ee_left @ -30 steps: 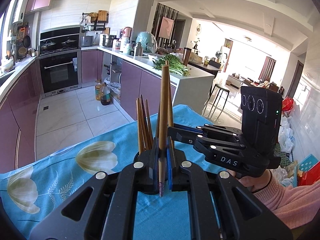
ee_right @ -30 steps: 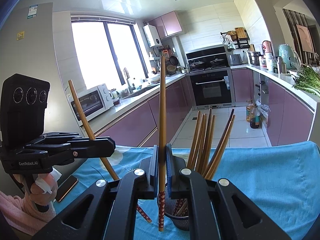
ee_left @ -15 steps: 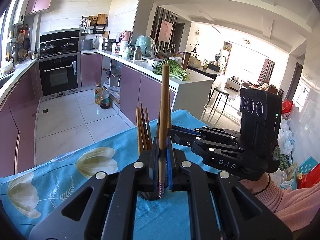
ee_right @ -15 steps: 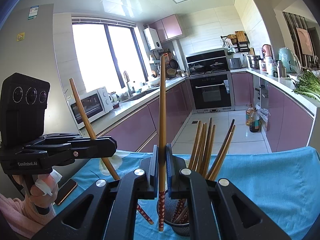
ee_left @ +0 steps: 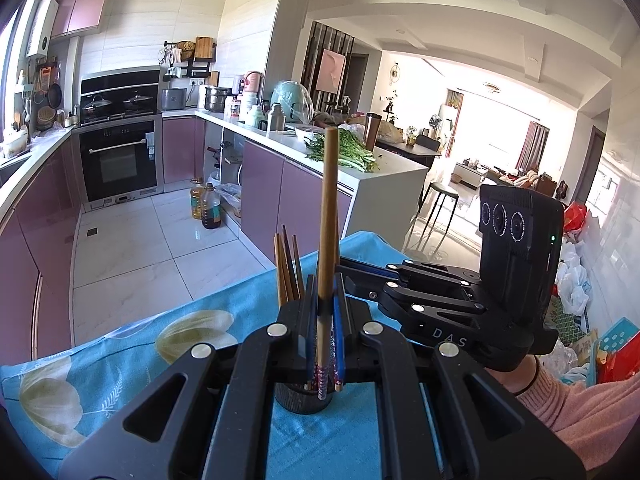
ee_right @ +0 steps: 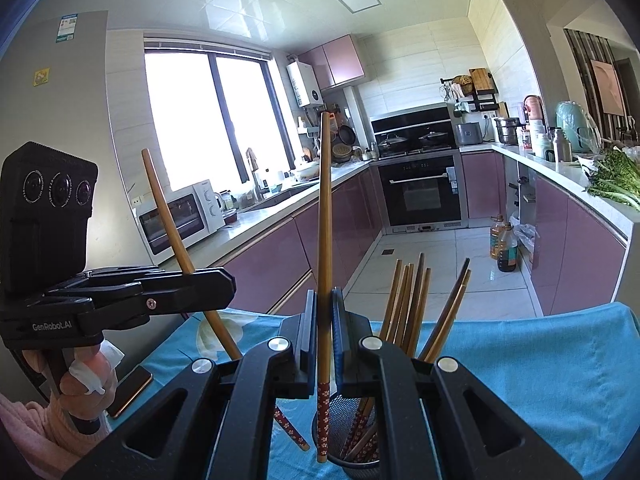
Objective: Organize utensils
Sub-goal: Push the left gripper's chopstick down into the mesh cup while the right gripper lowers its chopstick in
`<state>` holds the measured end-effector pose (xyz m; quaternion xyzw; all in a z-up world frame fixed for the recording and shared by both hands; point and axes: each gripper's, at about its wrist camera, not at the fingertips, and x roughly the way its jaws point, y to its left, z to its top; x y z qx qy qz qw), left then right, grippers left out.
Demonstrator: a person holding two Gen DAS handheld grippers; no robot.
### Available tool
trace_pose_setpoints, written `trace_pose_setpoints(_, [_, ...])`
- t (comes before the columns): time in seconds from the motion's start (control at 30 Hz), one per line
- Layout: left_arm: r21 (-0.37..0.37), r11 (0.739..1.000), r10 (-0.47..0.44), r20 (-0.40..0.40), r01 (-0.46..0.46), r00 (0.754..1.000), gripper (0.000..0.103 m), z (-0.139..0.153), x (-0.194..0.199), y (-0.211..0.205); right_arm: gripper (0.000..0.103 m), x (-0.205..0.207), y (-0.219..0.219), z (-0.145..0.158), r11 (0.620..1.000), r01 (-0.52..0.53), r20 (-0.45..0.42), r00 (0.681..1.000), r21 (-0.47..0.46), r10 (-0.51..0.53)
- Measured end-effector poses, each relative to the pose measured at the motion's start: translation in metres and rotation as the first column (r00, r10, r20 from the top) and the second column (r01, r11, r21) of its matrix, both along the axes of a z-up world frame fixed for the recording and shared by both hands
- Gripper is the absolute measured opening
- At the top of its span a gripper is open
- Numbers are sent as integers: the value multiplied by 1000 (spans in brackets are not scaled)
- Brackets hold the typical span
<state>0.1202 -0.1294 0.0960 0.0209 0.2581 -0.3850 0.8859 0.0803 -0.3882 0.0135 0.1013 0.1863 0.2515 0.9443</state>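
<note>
The left gripper (ee_left: 324, 312) pinches one wooden chopstick (ee_left: 326, 240) between its narrow blue pads, near the patterned end; the stick stands almost upright, its plain tip up, its patterned end just above the dark mesh holder (ee_left: 302, 400) on the blue floral cloth (ee_left: 120, 344). The right gripper (ee_right: 324, 332) clamps a second chopstick (ee_right: 324, 240) the same way, vertical, patterned end hanging at the rim of the holder (ee_right: 344, 412), beside the chopsticks (ee_right: 412, 304) leaning inside it

Both tongs (ee_left: 325, 312) (ee_right: 324, 320) clamped, level, side by side.
</note>
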Motion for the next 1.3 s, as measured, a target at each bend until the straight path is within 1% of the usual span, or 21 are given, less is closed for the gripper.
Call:
trace_pose_setpoints(0.4, [8, 1000, 12, 18, -12, 1000, 7, 1, -4, -2, 6, 3, 3, -1, 1000, 30, -6, 1000, 2, -30])
trace_pose_setpoints(0.7, [43, 999, 26, 37, -28, 999, 7, 1, -7, -11, 6, 9, 6, -6, 998, 54, -31, 998, -9, -55])
trace_pose_setpoints(1.07, [66, 997, 30, 3, -30, 1000, 7, -6, -1, -14, 6, 16, 8, -11, 997, 78, -41, 996, -13, -78])
trace_pose_setpoints(1.3, [75, 997, 25, -7, -24, 1000, 7, -3, 4, -14, 6, 18, 8, -16, 996, 89, -52, 995, -13, -90])
